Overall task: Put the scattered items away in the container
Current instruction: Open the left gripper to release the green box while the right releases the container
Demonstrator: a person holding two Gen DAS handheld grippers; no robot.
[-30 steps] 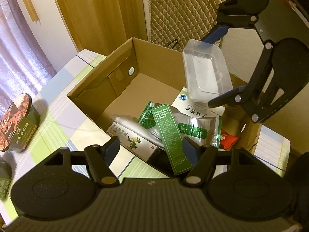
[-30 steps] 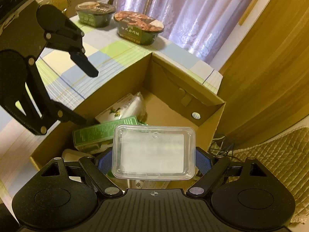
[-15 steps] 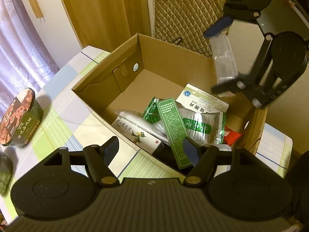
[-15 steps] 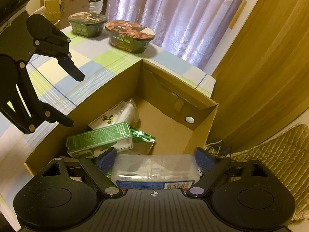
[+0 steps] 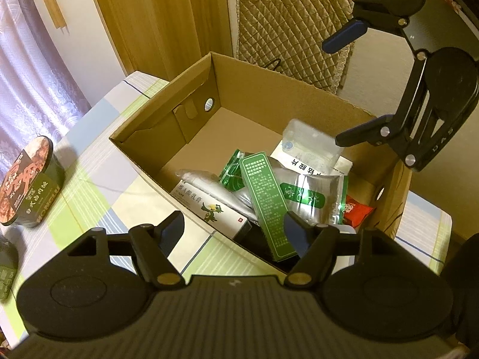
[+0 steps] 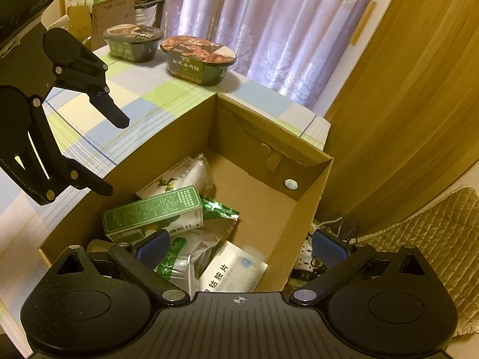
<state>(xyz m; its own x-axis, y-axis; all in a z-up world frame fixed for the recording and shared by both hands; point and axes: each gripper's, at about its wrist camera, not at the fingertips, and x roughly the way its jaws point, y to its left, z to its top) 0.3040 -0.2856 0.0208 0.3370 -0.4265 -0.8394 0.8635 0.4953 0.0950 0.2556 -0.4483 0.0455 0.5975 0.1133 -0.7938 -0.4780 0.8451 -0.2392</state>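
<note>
I see the open brown cardboard box (image 5: 254, 113) already holding the clear plastic lidded tub (image 5: 311, 145), a green carton (image 5: 266, 197) and several packets. Both my left gripper (image 5: 233, 230) and right gripper (image 6: 239, 248) hover over the box, fingers apart and empty. Beyond the box, 2 dark instant-noodle bowls (image 6: 197, 59) sit on the checked tablecloth (image 6: 89, 119); I judge those are left.
</note>
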